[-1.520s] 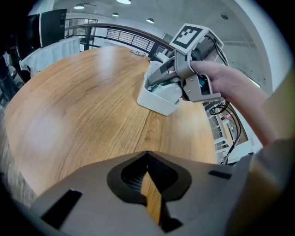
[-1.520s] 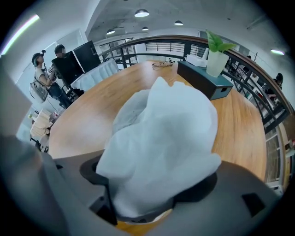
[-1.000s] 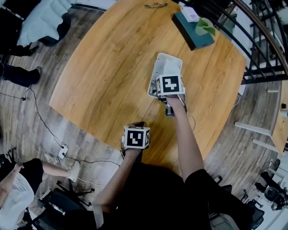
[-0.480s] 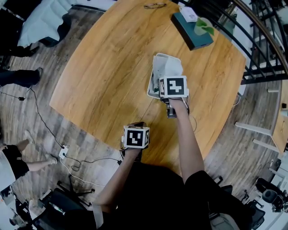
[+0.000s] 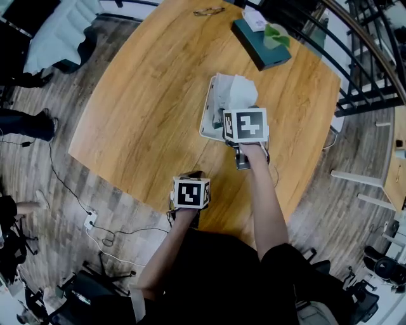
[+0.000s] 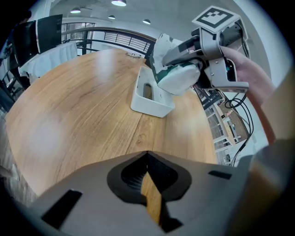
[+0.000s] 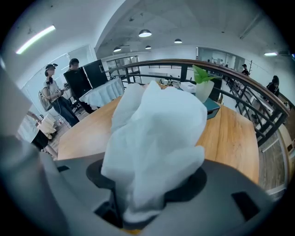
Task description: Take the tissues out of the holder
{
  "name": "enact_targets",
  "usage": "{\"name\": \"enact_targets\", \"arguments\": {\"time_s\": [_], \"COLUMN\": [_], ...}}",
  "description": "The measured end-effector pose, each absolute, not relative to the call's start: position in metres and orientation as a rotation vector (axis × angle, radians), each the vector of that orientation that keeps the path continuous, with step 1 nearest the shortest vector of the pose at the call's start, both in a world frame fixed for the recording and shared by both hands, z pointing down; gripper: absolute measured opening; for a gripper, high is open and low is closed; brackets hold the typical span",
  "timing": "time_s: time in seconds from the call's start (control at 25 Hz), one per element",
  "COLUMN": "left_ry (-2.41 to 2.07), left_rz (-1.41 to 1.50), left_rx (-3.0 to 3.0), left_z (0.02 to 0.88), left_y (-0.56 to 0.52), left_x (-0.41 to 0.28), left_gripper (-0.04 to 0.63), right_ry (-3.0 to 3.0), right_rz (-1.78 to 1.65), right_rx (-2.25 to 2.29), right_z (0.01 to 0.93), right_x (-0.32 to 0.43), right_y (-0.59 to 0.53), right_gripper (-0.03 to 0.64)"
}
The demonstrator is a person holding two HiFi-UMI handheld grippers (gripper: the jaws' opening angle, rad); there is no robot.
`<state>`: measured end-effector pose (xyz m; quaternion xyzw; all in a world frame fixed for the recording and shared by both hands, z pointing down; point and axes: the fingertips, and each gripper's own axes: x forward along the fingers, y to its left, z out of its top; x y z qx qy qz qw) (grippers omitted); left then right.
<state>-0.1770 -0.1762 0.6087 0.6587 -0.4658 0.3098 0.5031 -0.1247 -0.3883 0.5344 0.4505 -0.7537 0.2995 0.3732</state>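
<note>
A white tissue holder (image 5: pixel 211 114) lies on the round wooden table (image 5: pixel 146 95); in the left gripper view the holder (image 6: pixel 148 96) shows a slot in its end wall. My right gripper (image 5: pixel 239 105) is shut on a crumpled wad of white tissues (image 5: pixel 240 92) and holds it just above the holder's right end. The wad (image 7: pixel 154 129) fills the right gripper view between the jaws. From the left gripper view, the tissues (image 6: pixel 179 77) sit gripped in the right gripper (image 6: pixel 184 64). My left gripper (image 6: pixel 150 198) is shut and holds nothing, low near the table's near edge (image 5: pixel 190 181).
A teal box (image 5: pixel 260 44) with a green leaf and a small white packet stands at the far right of the table. Glasses (image 5: pixel 208 11) lie at the far edge. A railing (image 5: pixel 365 70) runs to the right; cables (image 5: pixel 95 219) lie on the floor at left.
The right gripper has lifted back a little with the tissues, so more of the wad shows above the holder. The left gripper has stayed put.
</note>
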Motion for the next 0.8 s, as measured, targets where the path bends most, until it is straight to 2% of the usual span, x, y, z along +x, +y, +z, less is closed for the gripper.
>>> {"name": "enact_targets", "arguments": {"time_s": [0.8], "left_ry": [-1.112], "left_rz": [0.811], "left_rx": [1.689], "left_z": [0.586], "left_y": [-0.166], "left_x": [-0.127], "left_gripper": [0.008], "right_ry": [-1.966], "right_rz": [0.768], "right_rx": [1.304], "right_z": [0.466], "right_x": [-0.040], "right_y": [-0.364], "right_gripper": [0.284]}}
